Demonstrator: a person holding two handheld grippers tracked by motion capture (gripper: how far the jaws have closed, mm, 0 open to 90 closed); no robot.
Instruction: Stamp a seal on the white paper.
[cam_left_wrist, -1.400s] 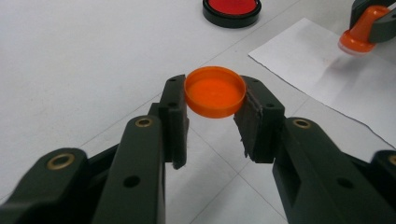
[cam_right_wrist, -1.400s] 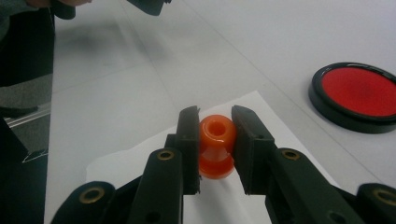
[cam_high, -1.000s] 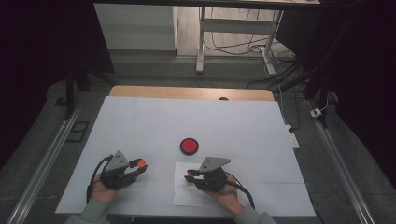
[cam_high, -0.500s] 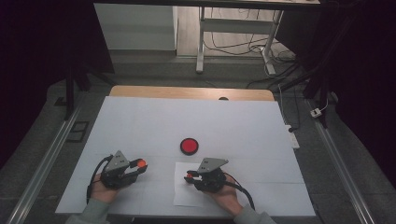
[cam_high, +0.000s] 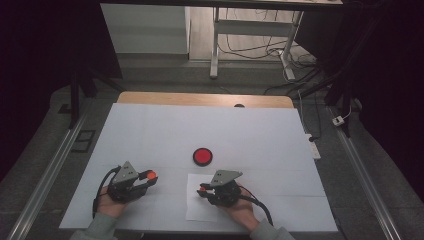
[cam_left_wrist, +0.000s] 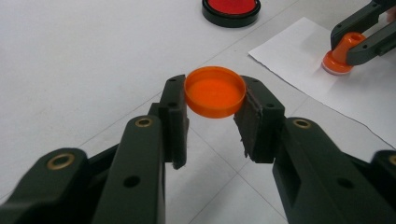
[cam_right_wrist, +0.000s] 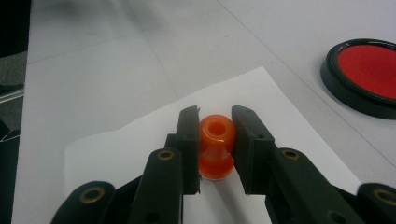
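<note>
In the high view, the left gripper (cam_high: 149, 176) sits at the lower left of the frame, its 2 jaws clamped on an orange cap (cam_high: 150, 175) held just above the white table cover (cam_high: 150, 130). In the left gripper view, the cap sits in the middle of the frame, hollow side up, pinched between both pads. The right gripper (cam_high: 201, 190) lies lower centre, clamped on an orange stamp (cam_right_wrist: 216, 145) by its knobbed handle. The stamp stands upright with its base on a white paper sheet (cam_high: 197, 210). A round red ink pad (cam_high: 202, 156) in a black rim rests just above the sheet, at centre frame, apart from both grippers.
</note>
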